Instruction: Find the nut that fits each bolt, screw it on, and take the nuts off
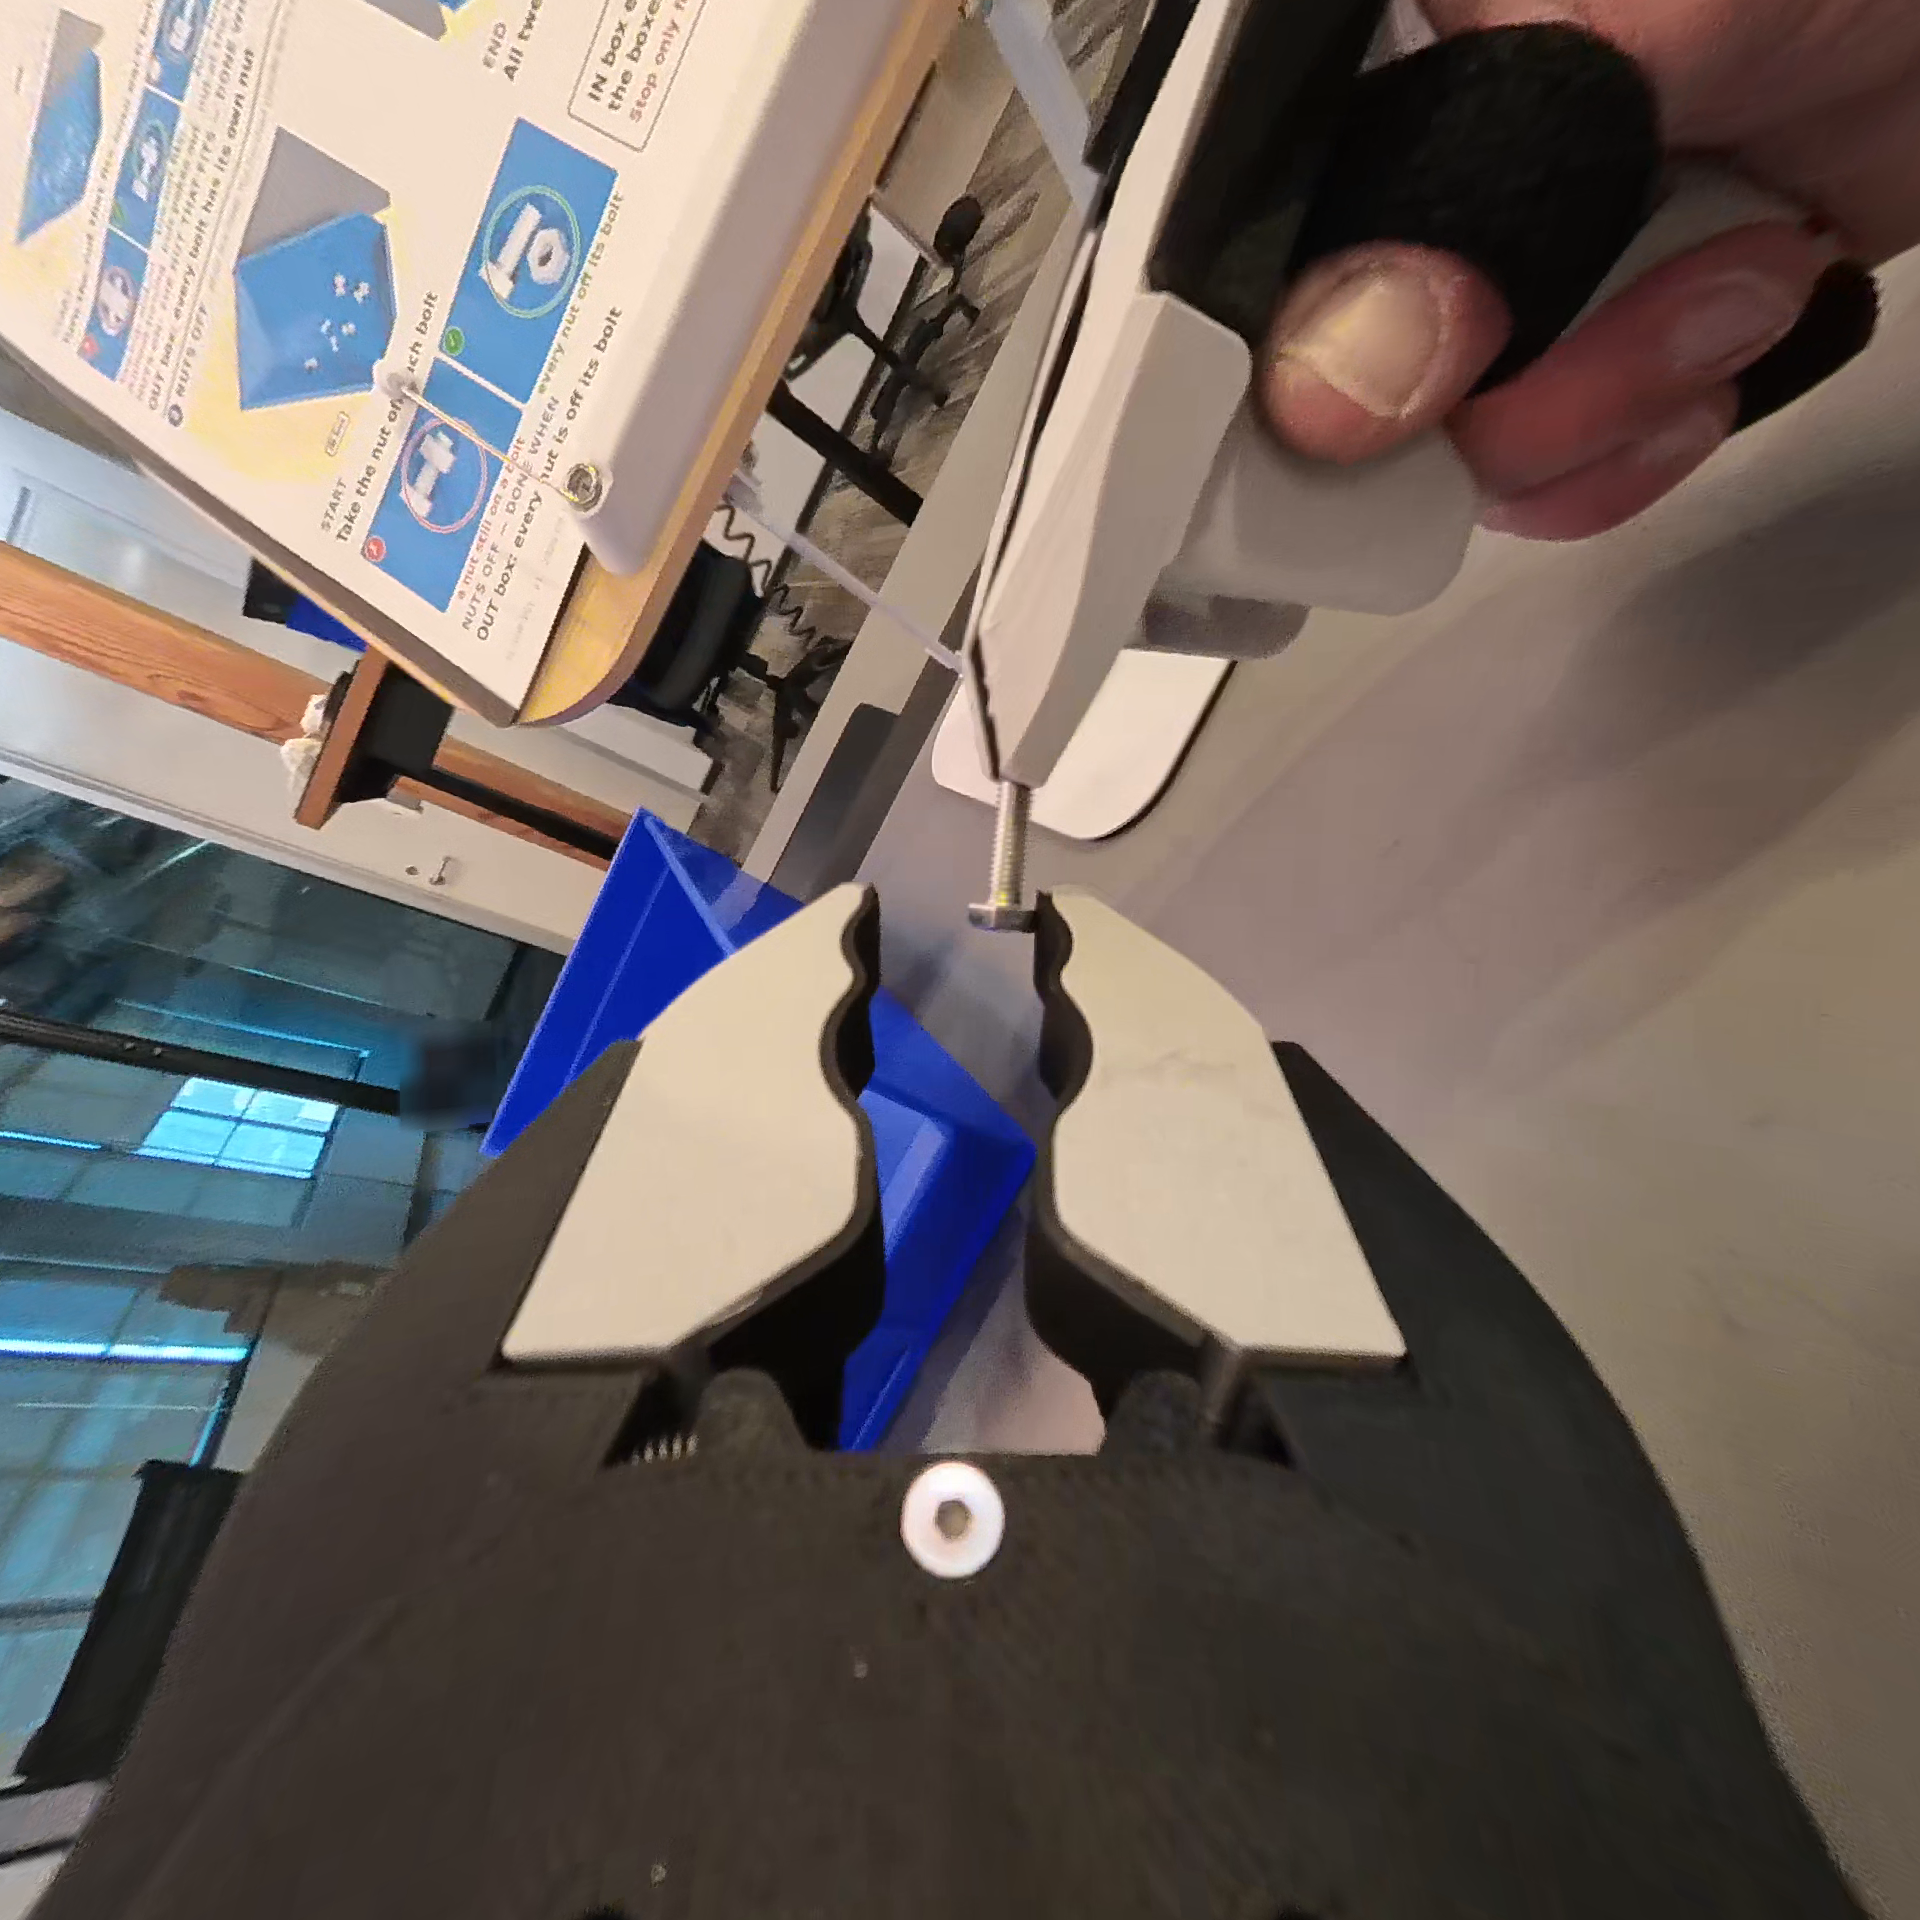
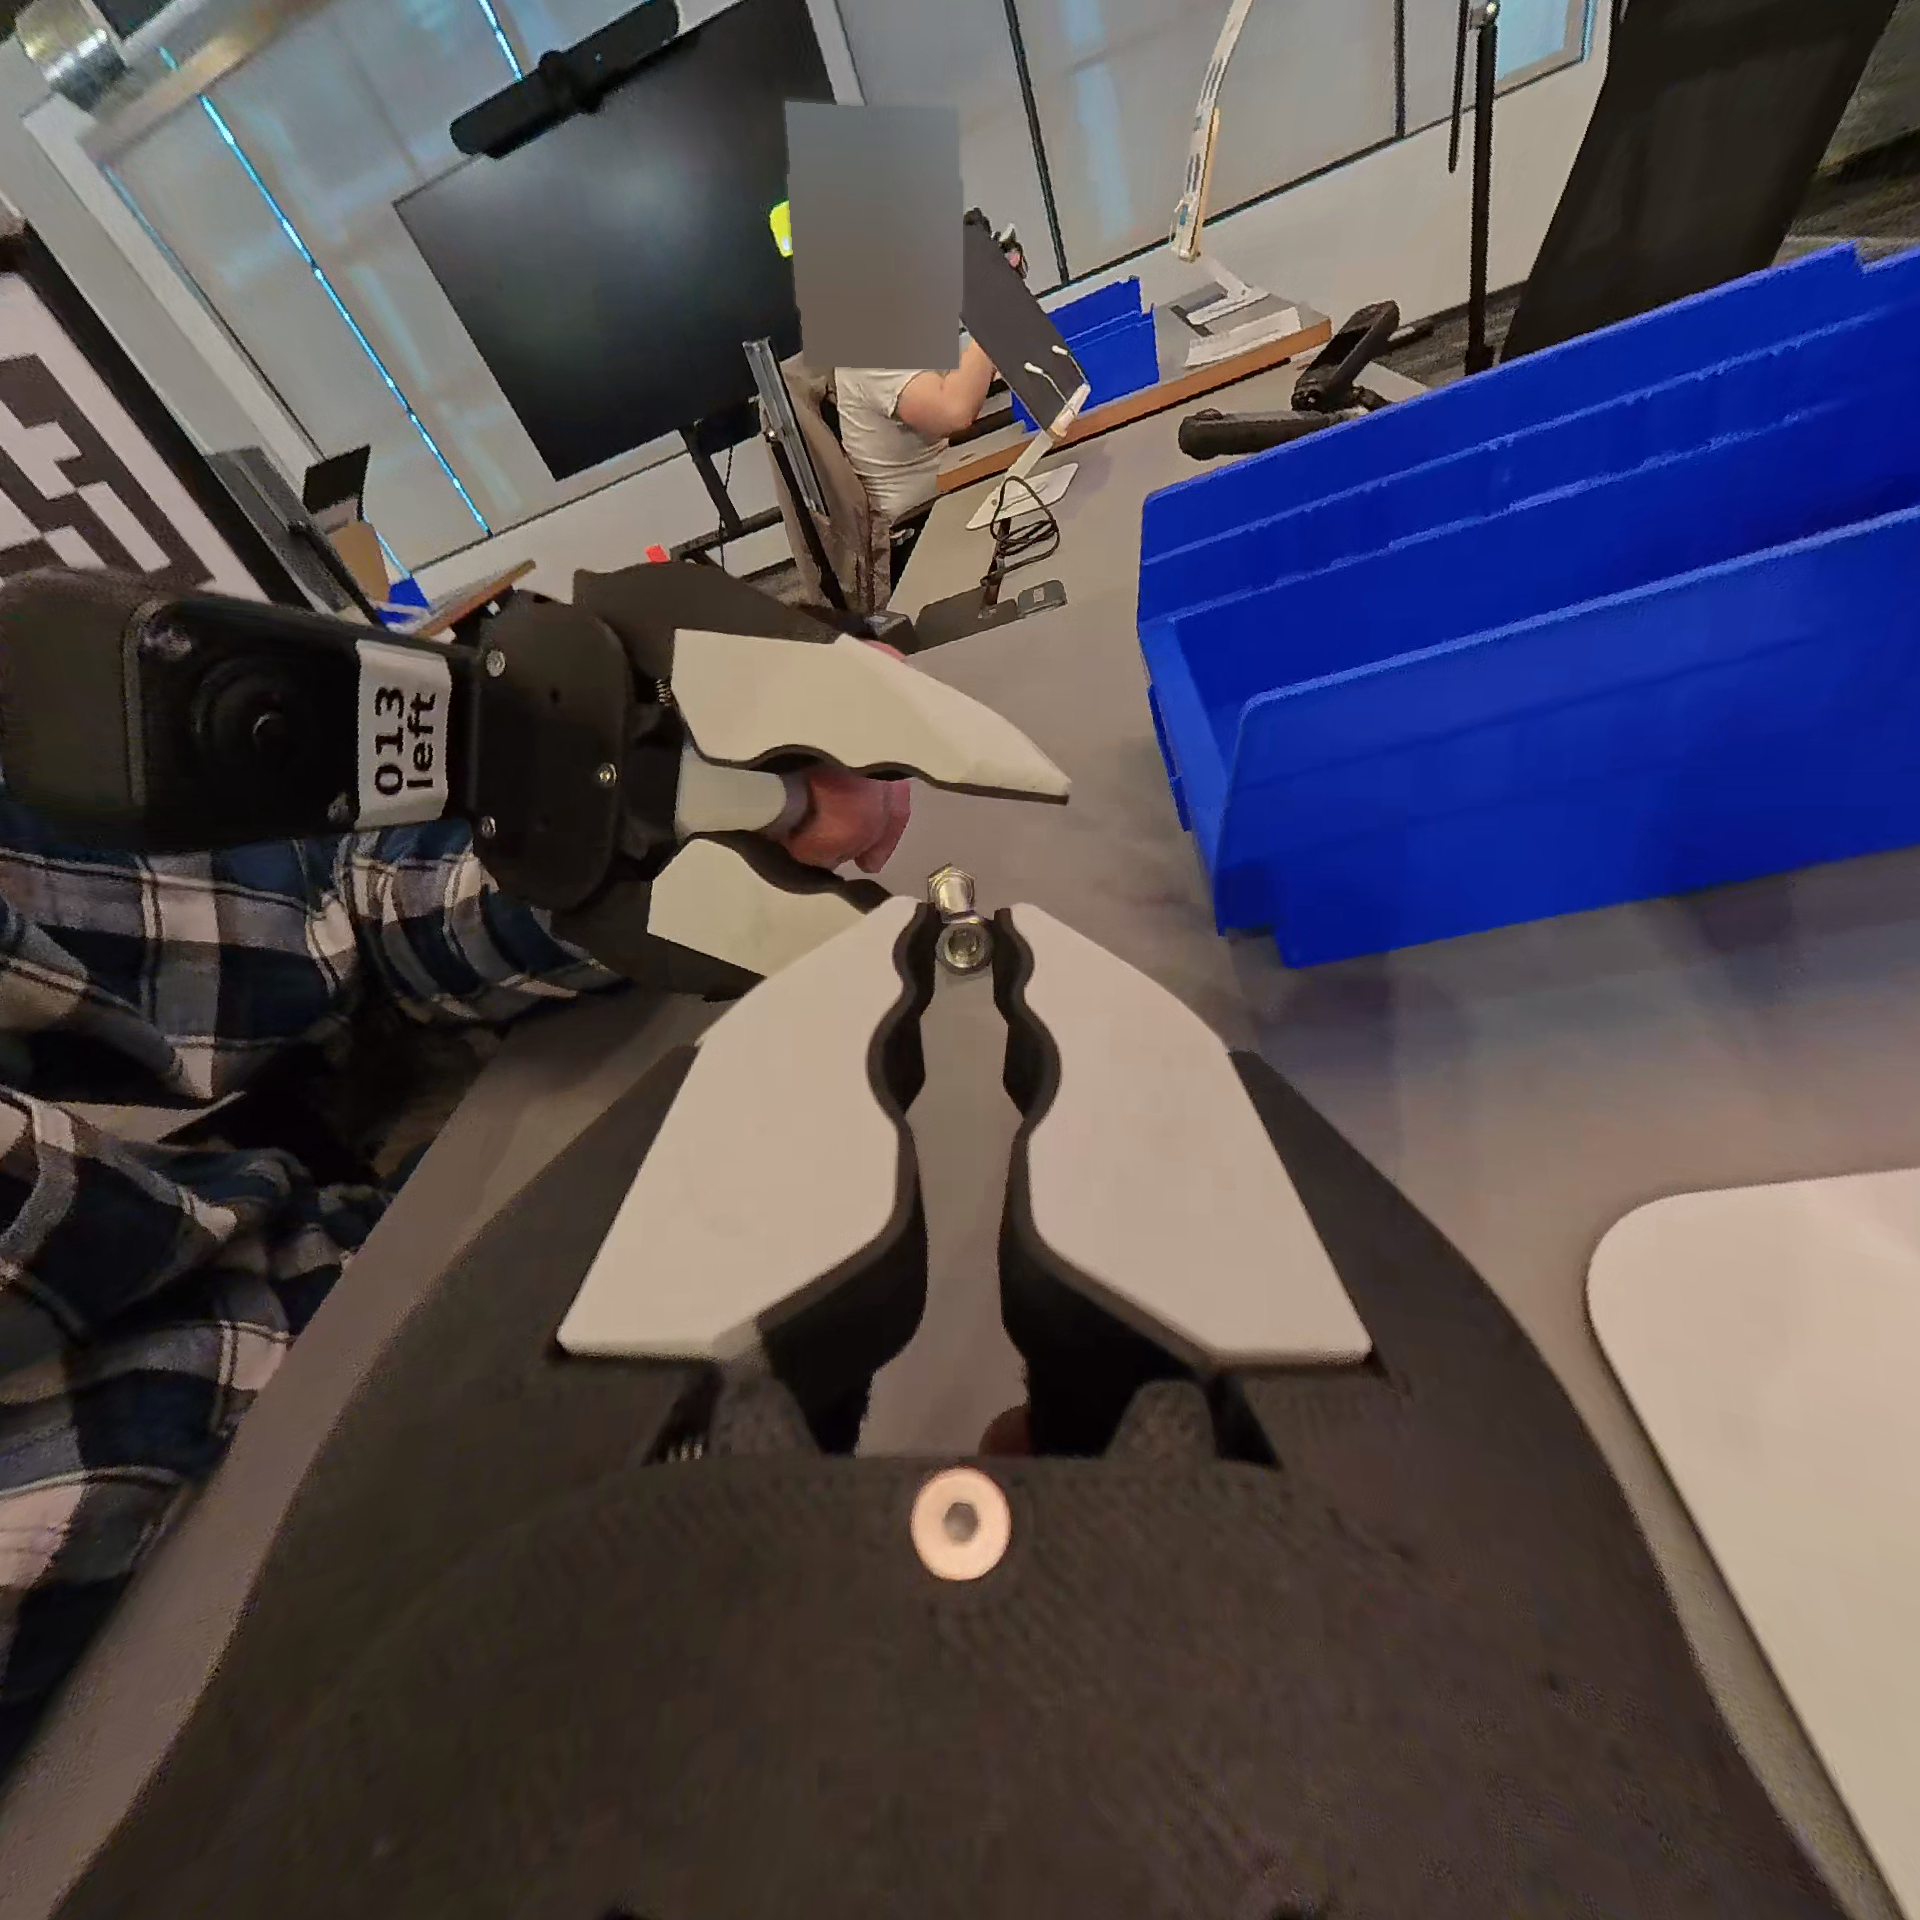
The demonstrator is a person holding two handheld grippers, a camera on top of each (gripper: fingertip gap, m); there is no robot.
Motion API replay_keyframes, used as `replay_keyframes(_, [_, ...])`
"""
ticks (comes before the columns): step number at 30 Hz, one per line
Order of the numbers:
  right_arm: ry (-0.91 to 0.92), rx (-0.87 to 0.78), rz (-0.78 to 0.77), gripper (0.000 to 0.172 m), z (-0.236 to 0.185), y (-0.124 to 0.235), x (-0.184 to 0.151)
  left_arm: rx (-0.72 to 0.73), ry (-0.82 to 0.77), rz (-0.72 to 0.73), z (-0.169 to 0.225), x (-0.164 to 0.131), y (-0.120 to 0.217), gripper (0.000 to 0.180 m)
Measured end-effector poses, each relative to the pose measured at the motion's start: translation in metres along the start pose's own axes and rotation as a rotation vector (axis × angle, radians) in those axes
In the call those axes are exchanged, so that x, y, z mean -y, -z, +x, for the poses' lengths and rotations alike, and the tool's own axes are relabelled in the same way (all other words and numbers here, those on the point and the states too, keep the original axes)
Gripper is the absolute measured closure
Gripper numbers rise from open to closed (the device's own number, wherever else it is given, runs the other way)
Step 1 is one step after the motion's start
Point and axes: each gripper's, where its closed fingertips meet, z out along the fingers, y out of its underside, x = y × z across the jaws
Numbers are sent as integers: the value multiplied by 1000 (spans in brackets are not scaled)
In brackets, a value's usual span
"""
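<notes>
My right gripper (image 2: 964, 920) is shut on a metal nut (image 2: 964, 945) threaded on the end of a silver bolt (image 2: 951, 888), which points away from me above the grey table (image 2: 1403, 1091). In the left wrist view the right gripper (image 1: 1013, 764) holds the bolt (image 1: 1013, 847) shaft down, with its hex head (image 1: 1000, 916) at my left gripper (image 1: 958, 909). The left gripper is open. One fingertip (image 1: 1051, 914) touches the head and the other stands well clear. The left gripper also shows in the right wrist view (image 2: 966, 842), its fingers spread apart around the bolt head.
Blue bins (image 2: 1558, 727) stand on the table to the right, and also show in the left wrist view (image 1: 665, 987). A white pad (image 2: 1766, 1403) lies at the near right. An instruction board (image 1: 416, 260) stands behind. A person sits at a far table. My left and right fingertips are right by each other.
</notes>
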Motion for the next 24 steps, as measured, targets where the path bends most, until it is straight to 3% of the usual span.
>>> replay_keyframes(24, [-72, -36, 12, 161, 8, -1, -6, 1, -87, -24, 12, -1, -4, 169])
